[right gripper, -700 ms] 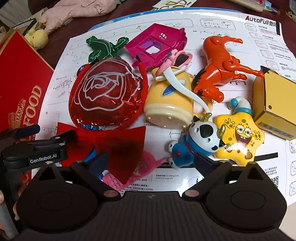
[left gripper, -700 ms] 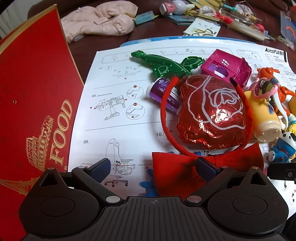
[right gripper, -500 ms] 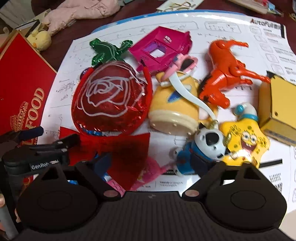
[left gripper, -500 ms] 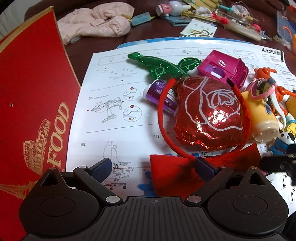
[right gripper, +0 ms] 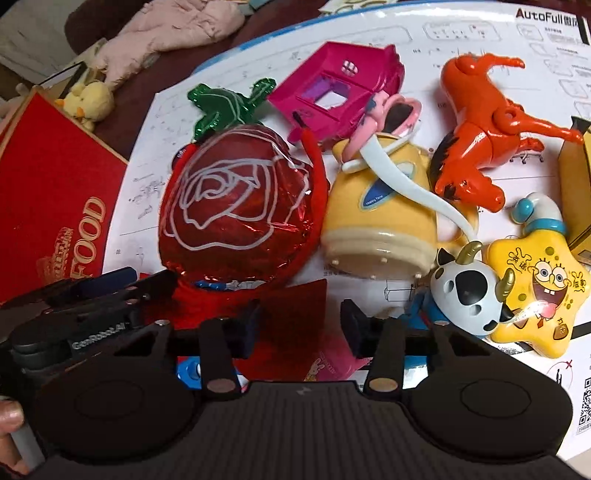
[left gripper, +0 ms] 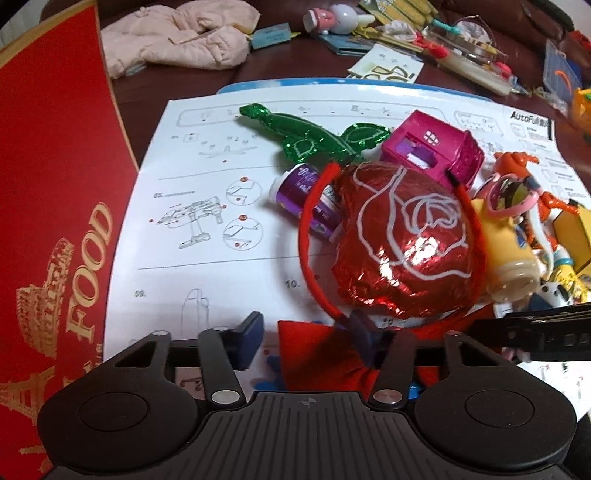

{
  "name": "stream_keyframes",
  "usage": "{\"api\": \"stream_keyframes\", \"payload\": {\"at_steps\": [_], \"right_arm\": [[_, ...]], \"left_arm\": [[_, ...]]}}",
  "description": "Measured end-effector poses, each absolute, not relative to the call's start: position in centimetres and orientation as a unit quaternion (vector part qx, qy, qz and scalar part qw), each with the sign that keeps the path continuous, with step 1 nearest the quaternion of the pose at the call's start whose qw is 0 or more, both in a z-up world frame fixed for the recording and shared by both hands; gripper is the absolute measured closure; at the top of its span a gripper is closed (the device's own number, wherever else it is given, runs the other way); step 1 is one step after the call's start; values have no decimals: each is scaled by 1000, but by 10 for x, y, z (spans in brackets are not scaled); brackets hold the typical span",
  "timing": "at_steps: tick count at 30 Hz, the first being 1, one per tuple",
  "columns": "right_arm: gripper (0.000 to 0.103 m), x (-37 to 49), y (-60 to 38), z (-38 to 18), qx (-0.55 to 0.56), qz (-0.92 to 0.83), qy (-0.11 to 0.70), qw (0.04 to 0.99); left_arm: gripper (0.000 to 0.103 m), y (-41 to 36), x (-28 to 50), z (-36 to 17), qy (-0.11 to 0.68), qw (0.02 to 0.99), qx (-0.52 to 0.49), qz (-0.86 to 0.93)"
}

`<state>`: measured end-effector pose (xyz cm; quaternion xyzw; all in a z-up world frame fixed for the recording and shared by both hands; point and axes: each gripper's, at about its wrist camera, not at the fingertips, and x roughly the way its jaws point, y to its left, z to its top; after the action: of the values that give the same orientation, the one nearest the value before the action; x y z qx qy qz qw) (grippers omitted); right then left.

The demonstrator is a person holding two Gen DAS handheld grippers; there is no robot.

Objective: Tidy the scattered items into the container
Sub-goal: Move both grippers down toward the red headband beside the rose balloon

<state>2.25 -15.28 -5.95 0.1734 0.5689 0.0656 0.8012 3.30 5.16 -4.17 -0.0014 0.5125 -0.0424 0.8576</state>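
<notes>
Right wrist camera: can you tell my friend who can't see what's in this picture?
The right gripper, jaws apart, hovers over a red bow amid toys on a white instruction sheet. Beyond it lie a shiny red rose balloon, a yellow mug toy, an orange horse and a yellow star toy.

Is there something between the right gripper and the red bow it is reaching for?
Nothing visible. The right gripper has its fingers on either side of the red bow, the cloth already lying between them. The foil rose balloon sits on the headband behind the bow, not in front.

Red bow (right gripper: 291, 314) between right gripper (right gripper: 301, 325) fingers
</notes>
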Motion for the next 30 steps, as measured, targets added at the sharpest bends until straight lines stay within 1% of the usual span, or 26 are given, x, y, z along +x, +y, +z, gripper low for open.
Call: {"api": "stream_keyframes", "payload": {"at_steps": [4, 5, 9, 10, 12, 13, 14, 19, 20, 21, 22, 23, 24, 25, 27, 30], "right_arm": [[53, 32, -153, -65, 178, 51, 570, 800], [54, 34, -153, -65, 185, 49, 570, 799], [55, 43, -148, -71, 182, 47, 572, 799], [56, 43, -147, -74, 178, 46, 572, 799], [62, 40, -144, -76, 172, 53, 572, 800], [71, 39, -146, -77, 172, 60, 573, 799], [75, 37, -147, -77, 174, 67, 574, 797], [76, 26, -151, -80, 160, 68, 576, 798], [76, 25, -153, -81, 164, 67, 577, 797], [76, 25, -154, -80, 166, 66, 577, 797], [75, 25, -155, -79, 165, 65, 578, 797], [74, 25, -155, -79, 166, 65, 577, 797], [73, 24, -155, -77, 169, 66, 576, 797], [73, 25, -155, -76, 170, 68, 576, 797], [73, 23, -155, -74, 166, 73, 575, 798], [72, 23, -154, -78, 160, 70, 582, 794]], "left_arm": [[44, 49, 39, -44, 519, 853, 3, -48], [47, 49, 39, -44, 520, 853, 2, -51], [47, 44, 38, -46, 523, 850, 12, -64], [46, 43, 38, -46, 523, 850, 13, -65], [44, 43, 38, -45, 524, 849, 15, -65], [41, 44, 40, -44, 524, 849, 15, -59], [41, 47, 43, -44, 525, 850, 16, -48], [42, 51, 55, -51, 539, 841, 14, -36], [44, 49, 56, -54, 544, 838, 19, -36], [50, 47, 57, -56, 548, 836, 23, -36], [70, 46, 55, -57, 549, 835, 24, -38], [85, 44, 54, -57, 550, 833, 21, -44], [91, 43, 51, -56, 552, 832, 18, -50], [93, 40, 49, -56, 552, 832, 21, -51], [93, 35, 43, -55, 547, 835, 41, -45], [92, 33, 40, -57, 551, 832, 46, -48]]}}
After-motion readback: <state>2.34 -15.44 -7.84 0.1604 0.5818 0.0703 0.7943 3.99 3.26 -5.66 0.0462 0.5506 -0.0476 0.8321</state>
